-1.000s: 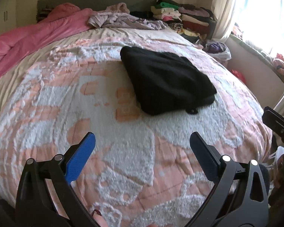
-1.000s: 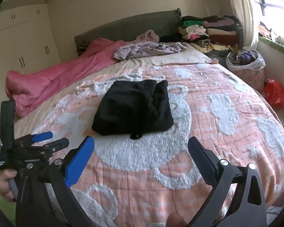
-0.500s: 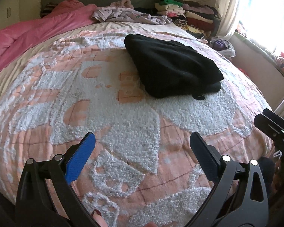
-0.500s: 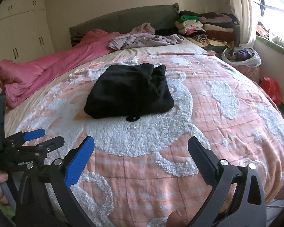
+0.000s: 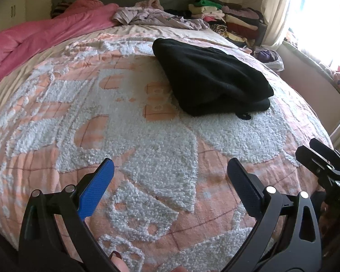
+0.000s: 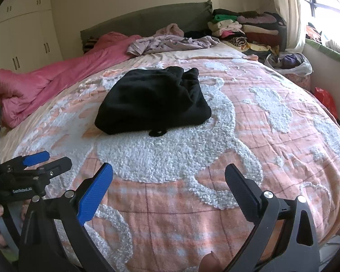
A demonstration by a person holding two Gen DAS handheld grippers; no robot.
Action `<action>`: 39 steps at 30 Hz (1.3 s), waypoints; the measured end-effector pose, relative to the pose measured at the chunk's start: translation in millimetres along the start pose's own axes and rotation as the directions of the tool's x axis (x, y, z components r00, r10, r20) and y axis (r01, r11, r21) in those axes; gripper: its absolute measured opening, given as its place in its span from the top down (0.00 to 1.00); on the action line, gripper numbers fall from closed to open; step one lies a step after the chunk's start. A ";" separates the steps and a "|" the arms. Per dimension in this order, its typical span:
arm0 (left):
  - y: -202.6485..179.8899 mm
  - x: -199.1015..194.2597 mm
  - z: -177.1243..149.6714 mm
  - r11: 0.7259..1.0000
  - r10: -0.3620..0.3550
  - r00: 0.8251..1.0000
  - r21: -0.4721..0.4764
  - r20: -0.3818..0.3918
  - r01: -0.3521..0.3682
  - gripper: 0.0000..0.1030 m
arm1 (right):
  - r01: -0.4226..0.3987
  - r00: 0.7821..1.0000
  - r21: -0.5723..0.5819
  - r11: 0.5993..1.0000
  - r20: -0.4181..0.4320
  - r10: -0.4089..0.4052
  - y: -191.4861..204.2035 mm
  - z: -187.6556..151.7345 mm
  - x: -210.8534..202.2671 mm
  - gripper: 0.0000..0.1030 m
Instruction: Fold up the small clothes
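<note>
Both the left gripper (image 5: 170,172) and right gripper (image 6: 168,174) hang empty, jaws wide apart; the folded black garment (image 6: 153,103) lies well ahead of them, and a one-layer pinch could undo it

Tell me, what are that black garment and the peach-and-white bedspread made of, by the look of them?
The black garment looks like soft matte fleece or knit: it reflects no light and slumps in thick, rounded folds. The bedspread seems a woven peach cloth with raised white tufting, perhaps chenille, nubbly and loopy in the close-up patches. Neither fibre can be told for certain.
</note>
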State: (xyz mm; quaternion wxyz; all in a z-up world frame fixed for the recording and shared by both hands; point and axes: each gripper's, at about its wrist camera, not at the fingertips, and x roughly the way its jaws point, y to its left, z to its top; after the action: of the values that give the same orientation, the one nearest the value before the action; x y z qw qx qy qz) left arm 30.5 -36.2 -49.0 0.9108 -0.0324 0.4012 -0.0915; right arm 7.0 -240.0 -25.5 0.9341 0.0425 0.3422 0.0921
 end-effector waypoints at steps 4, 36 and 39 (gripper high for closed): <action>0.2 0.9 -0.7 1.000 0.003 1.000 -0.001 0.004 -0.003 0.09 | -0.001 1.000 0.003 1.000 0.002 0.001 -0.8 -0.1 -0.6 0.04; 0.1 -8.4 4.2 0.999 0.034 0.999 0.002 0.012 -0.034 0.09 | 0.004 1.000 0.013 1.000 0.005 -0.004 -4.7 1.2 -2.9 0.04; -0.4 -9.1 4.5 0.999 0.040 0.999 0.004 0.013 -0.040 0.09 | 0.004 1.000 0.013 1.000 0.005 -0.004 -4.7 1.5 -3.1 0.04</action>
State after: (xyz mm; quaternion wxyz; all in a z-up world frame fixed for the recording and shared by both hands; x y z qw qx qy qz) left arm 27.7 -34.9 -39.3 0.9152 -0.0230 0.3954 -0.0739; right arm 6.3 -245.3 -23.2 0.9348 0.0480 0.3407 0.0881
